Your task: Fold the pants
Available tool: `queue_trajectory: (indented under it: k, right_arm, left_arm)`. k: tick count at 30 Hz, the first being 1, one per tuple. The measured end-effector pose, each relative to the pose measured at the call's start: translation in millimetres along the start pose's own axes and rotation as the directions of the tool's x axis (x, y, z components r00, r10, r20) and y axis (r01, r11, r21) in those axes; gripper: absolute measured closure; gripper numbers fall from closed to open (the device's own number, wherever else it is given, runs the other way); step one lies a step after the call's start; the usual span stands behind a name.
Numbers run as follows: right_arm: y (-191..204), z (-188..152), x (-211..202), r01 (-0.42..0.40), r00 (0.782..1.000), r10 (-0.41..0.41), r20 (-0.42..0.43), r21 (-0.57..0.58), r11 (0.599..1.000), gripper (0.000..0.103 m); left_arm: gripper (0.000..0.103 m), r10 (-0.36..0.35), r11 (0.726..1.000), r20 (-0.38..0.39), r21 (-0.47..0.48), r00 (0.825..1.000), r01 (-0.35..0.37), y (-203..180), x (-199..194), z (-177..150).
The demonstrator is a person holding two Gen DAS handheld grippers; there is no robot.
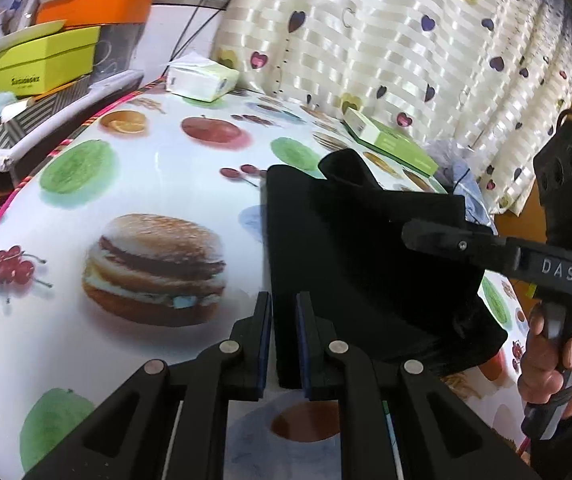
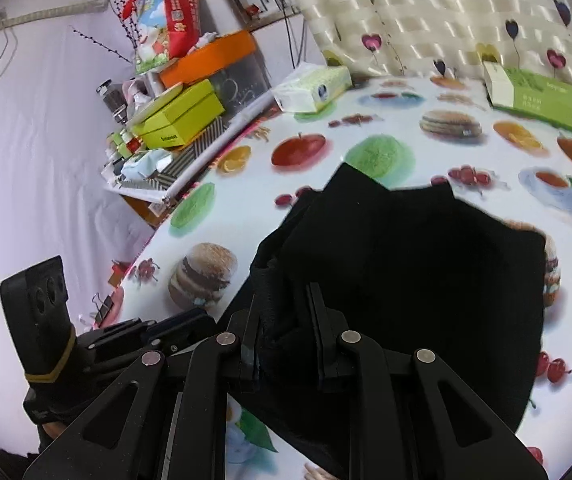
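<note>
Although the scene is crowded at its margins, the largest item is the worktop [image 1: 157, 168], covered in a glossy white cloth printed with hamburgers, apples and cherries. Behind it hangs a cream striped curtain with heart motifs [image 1: 386, 40], and to one side stands a stack of yellow-green and orange cardboard boxes [image 2: 181, 116].

Next in size, the black soft-fabric pants [image 2: 426, 272] lie on the worktop in a partly folded bundle, several layers deep, with one corner peaking upward at the far edge. They are judged light, limp and prone to sagging (no stiffness is evident anywhere in the cloth), and the glossy cover beneath may let them slide when dragged.

Smaller items at the far edge: a flat green carton [image 1: 394, 140] and a pale green soft tissue pack [image 1: 201, 80], both apart from the garment.

Left gripper [image 1: 284, 340]: jaws nearly pressed together, pinching the near left edge of the pants. Right gripper [image 2: 286, 332]: jaws closed on a bunched fold of the fabric at the near edge, as seen in its own view; in the left wrist view its fingers reach over the cloth, held by the person's right hand [image 1: 558, 356].

Recommended hold: both layers together at a corner or seamed edge, lifted evenly so the layers do not slip apart.
</note>
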State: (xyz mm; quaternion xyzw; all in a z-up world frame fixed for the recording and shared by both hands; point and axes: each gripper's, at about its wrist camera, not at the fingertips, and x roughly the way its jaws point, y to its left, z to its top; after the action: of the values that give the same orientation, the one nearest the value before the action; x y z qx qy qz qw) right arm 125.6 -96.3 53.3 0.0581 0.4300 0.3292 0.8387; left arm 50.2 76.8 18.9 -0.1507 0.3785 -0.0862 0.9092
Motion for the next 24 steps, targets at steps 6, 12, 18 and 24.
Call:
queue_trajectory:
  k: [6, 12, 18, 24]
  right_arm:
    - [13, -3, 10, -0.008, 1.000, 0.007, -0.020, -0.060, 0.998, 0.084]
    - [16, -18, 36, -0.038, 0.996, 0.033, -0.087, -0.056, 0.998, 0.077]
    - [24, -21, 32, -0.107, 0.989, 0.100, -0.111, -0.066, 0.992, 0.057]
    - [12, -33, -21, -0.186, 0.982, 0.187, 0.002, -0.087, 0.979, 0.057]
  left_arm:
    - [0.089, -0.009, 1.000, 0.004, -0.014, 1.000, 0.009, 5, -1, 0]
    - [0.089, -0.032, 0.998, -0.032, -0.056, 0.999, 0.030, 15, 1, -1]
    - [0.089, 0.006, 0.996, 0.021, -0.090, 1.000, -0.004, 23, -15, 1]
    - [0.089, -0.002, 0.997, 0.059, -0.072, 0.998, 0.006, 16, -26, 9]
